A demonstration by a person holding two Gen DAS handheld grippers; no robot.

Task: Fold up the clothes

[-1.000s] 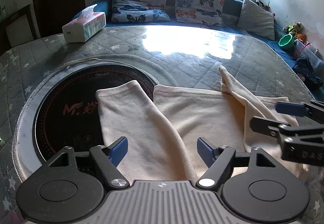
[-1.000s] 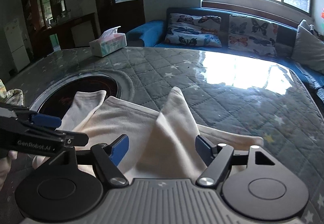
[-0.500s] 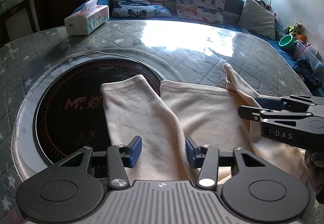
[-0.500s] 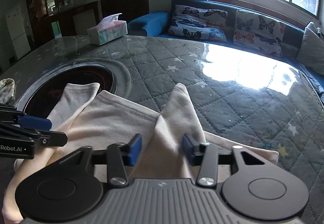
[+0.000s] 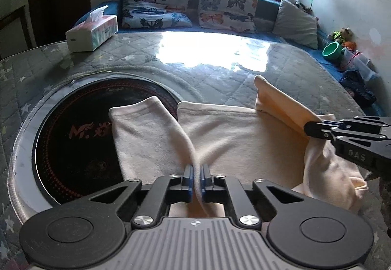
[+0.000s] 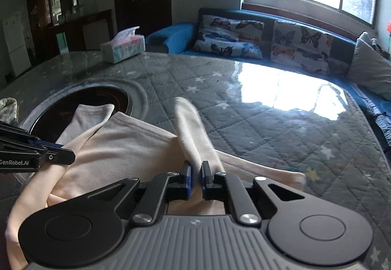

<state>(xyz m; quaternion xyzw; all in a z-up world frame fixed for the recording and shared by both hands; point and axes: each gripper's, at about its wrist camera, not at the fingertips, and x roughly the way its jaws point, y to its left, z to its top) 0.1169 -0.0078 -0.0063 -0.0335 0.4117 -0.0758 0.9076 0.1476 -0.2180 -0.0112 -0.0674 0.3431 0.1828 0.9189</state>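
Cream garment lies spread on the quilted grey table, its left part overlapping the round black inset plate set in the table.

Left gripper: fingers brought together on a raised ridge of cloth where the left sleeve meets the body; fabric is pinched between the blue pads.

Right gripper: fingers likewise clamped on a fold of the right sleeve, which runs away from the pads as a narrow upright ridge. In the left wrist view the same gripper enters from the right edge with cloth bunched at its tip.

Near hem of the garment looks lifted slightly off the table at both grips, though the gripper bodies hide the contact line.

Tissue box stands at the table's far left, well apart from the garment. Sofa with butterfly cushions behind.
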